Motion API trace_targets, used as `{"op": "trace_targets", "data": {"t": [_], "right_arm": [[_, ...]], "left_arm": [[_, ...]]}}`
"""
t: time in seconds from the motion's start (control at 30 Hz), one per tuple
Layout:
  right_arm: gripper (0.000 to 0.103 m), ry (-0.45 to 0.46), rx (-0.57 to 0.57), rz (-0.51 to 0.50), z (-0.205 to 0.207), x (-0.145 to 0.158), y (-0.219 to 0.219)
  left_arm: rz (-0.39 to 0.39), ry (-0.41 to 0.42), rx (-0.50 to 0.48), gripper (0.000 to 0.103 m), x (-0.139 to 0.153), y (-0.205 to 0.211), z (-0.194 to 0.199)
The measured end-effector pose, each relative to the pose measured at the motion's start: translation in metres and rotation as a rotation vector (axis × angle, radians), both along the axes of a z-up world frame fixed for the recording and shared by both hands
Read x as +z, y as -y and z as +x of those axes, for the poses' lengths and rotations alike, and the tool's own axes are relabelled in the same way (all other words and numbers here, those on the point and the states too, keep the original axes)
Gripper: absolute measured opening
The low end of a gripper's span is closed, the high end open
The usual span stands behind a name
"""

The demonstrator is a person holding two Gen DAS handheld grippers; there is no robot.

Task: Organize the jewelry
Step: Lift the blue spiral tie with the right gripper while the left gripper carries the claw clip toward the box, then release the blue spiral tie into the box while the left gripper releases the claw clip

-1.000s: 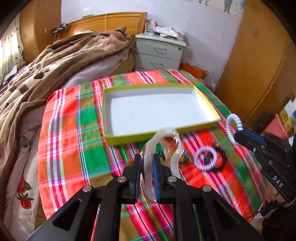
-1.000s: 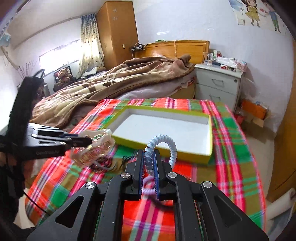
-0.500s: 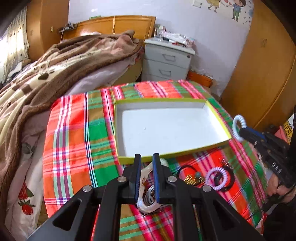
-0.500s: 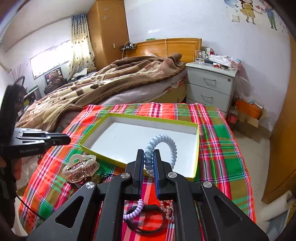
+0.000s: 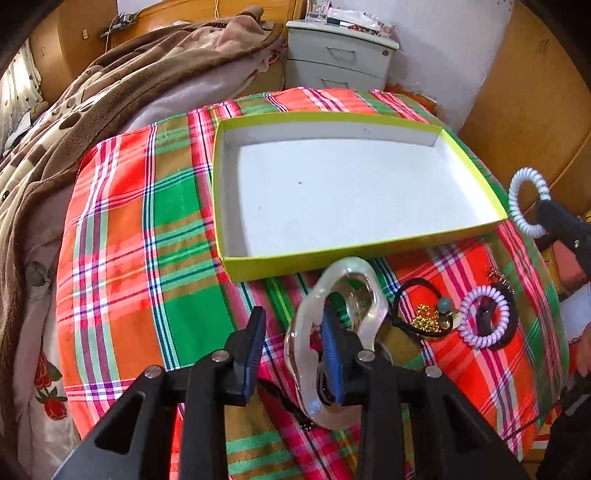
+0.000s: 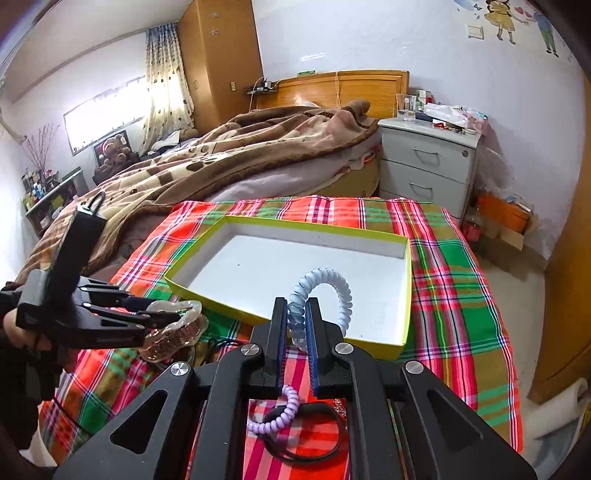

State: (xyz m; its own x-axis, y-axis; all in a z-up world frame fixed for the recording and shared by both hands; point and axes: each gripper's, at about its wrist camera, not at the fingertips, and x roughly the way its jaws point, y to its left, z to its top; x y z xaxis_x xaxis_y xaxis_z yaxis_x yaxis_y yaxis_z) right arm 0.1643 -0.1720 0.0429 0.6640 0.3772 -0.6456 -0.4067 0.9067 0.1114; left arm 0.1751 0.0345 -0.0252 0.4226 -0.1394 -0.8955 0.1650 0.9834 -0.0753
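Box [image 5: 354,251] interior stands open; jewelry [image 5: 436,321] crowds its near rim.

Left hand-held gripper [image 5: 291,354] just opening, right hand-held gripper [image 6: 296,328] clamped

place: home bedroom | cues: bed with brown blanket [image 6: 229,155], nightstand [image 6: 428,166], wardrobe [image 6: 218,62], curtained window [image 6: 107,114], kids' wall sticker [image 6: 517,22]

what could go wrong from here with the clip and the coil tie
1. The left gripper has just been opening, and the clear hair clip lies on the plaid cloth outside the yellow-rimmed box, with one finger through its loop: withdrawing may drag it.
2. The right gripper pinches the pale blue coil tie low; it could spring free.
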Motion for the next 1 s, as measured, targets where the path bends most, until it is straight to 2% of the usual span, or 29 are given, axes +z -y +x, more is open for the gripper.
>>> {"op": "trace_targets", "data": {"t": [0.07, 0.27, 0.57, 0.8, 1.0], "right_arm": [[0.010, 0.002, 0.001, -0.001, 0.000, 0.000, 0.000], [0.010, 0.011, -0.001, -0.009, -0.001, 0.003, 0.000], [0.010, 0.036, -0.011, -0.037, 0.008, 0.018, 0.001], [0.010, 0.028, -0.018, -0.088, 0.040, 0.021, 0.001], [0.010, -0.020, -0.004, -0.137, 0.078, 0.010, 0.000]], "left_arm": [[-0.002, -0.007, -0.006, 0.015, -0.003, 0.002, 0.000], [-0.013, 0.013, 0.007, 0.014, 0.004, -0.001, -0.005], [-0.035, 0.109, 0.008, 0.014, 0.052, -0.008, -0.007], [-0.059, 0.146, 0.027, 0.014, 0.076, -0.011, 0.022], [-0.075, 0.129, 0.056, 0.014, 0.071, -0.013, 0.055]]}}
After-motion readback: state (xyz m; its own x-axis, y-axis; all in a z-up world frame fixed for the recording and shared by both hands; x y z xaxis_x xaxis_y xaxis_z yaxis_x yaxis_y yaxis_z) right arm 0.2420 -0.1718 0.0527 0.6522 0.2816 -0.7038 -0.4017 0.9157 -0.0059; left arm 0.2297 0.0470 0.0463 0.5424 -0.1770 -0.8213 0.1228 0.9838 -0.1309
